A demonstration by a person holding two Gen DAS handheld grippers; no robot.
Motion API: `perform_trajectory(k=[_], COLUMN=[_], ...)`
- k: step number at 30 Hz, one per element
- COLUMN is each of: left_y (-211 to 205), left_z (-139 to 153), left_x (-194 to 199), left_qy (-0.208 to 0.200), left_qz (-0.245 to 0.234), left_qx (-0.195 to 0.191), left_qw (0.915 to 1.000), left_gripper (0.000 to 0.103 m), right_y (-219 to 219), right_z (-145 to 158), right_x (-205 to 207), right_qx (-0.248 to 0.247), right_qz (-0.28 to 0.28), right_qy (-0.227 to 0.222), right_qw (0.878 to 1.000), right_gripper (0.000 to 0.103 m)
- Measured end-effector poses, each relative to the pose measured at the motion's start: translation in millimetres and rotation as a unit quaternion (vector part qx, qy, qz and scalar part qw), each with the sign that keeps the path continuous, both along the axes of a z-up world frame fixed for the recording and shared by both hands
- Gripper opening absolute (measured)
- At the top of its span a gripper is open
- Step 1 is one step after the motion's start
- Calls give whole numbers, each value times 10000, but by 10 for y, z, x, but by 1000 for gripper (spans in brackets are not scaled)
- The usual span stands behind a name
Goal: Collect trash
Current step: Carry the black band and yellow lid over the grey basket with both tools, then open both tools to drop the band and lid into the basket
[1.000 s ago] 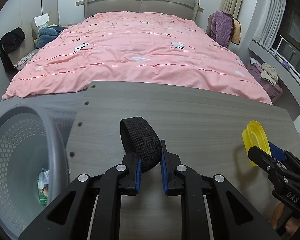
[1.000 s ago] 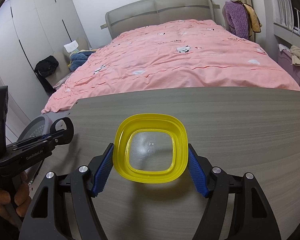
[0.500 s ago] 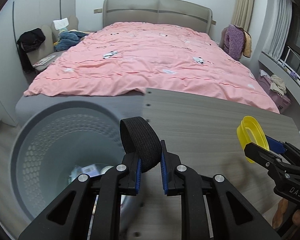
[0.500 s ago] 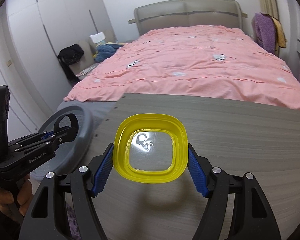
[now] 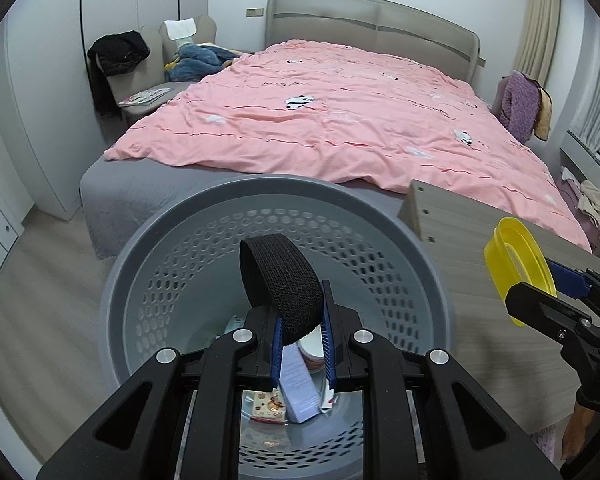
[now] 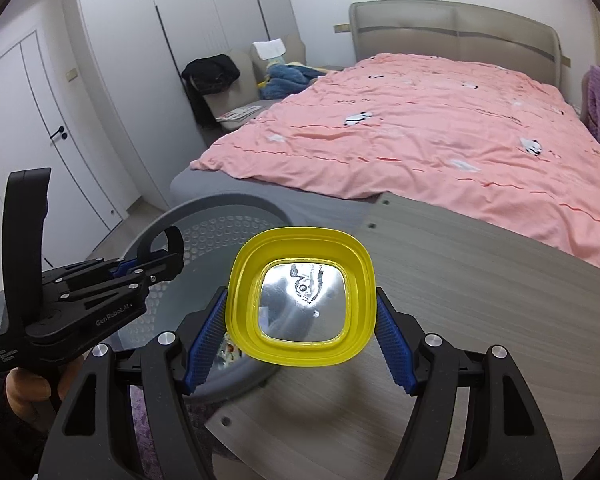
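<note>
Left wrist view: I find my left gripper (image 5: 300, 334) clamped on a black elastic band (image 5: 281, 280), held directly above the open grey perforated bin (image 5: 188, 240), where cartons and wrappers (image 5: 288, 392) lie at the bottom. Right wrist view: my right gripper (image 6: 300, 338) grips a yellow plastic lid (image 6: 300, 300) above the wooden table (image 6: 480, 320), just beside the bin. Beyond both stands the pink-quilted bed (image 6: 420, 140).

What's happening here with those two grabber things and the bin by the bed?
A person is tidying up trash with a pair of hand-held tongs. The left tongs grip a black elastic band, held right over the gray perforated basket, which already has some packaging at the bottom. The right tongs grip a yellow plastic lid above the wooden table, next to the basket.
</note>
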State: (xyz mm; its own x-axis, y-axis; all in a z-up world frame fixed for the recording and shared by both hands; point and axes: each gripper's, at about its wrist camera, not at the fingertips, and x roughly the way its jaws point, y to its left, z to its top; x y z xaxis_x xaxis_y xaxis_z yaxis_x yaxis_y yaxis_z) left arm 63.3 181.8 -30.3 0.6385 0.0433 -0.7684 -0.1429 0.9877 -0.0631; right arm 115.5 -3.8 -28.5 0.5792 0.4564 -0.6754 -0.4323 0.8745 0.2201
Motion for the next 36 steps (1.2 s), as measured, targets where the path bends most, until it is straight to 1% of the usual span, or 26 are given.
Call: perform_trajectory(k=[11, 19, 25, 34, 36], left_y=[318, 409, 463, 483, 485], left_z=[-137, -217, -275, -260, -257], left_x=[46, 118, 163, 179, 177], left_qy=[168, 307, 405, 381, 395], left_qz=[131, 175, 212, 242, 242], left_qx=[-50, -38, -16, 62, 64], left_qw=[9998, 9994, 9990, 9990, 9989], left_gripper=[16, 16, 16, 16, 20], right_y=[382, 568, 623, 644, 644], right_z=[-88, -177, -225, -234, -232], right_x=[147, 249, 304, 319, 319], right_qx=[-174, -233, -253, -256, -255], right_qz=[291, 477, 528, 567, 562], right_qy=[118, 236, 293, 307, 300], right_qw=[9994, 9983, 9979, 9976, 9976], right_gripper=[68, 68, 68, 70, 70])
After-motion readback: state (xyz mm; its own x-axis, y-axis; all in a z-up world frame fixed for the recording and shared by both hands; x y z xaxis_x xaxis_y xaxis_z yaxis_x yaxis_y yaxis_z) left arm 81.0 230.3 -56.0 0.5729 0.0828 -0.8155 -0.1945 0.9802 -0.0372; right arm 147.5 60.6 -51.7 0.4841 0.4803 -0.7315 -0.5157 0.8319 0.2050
